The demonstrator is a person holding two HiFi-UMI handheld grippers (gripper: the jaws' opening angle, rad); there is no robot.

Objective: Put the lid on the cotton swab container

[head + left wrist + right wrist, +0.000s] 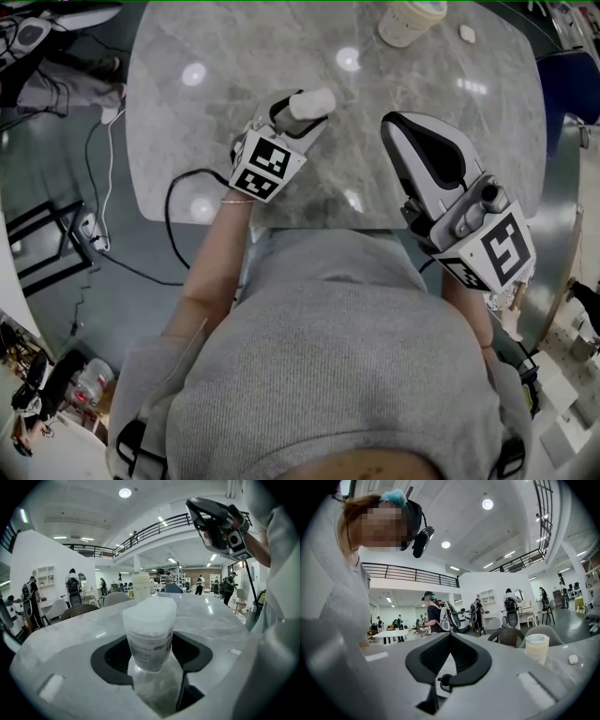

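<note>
Over grey marble table (187, 141), open-plan hall: left gripper (302, 111) grips swab container (149, 634); right gripper (398, 128) closed, empty.

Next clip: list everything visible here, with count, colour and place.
table: one, grey marble, under both grippers.
cream container: one, bluish top, table's far edge.
small white object: one, beside that container.
translucent white tub: one, labelled, held in the left gripper.
people: several, hall background.
left gripper: one, white and black, shut on the tub.
right gripper: one, white and black, jaws together, empty, over the table's near edge.
</note>
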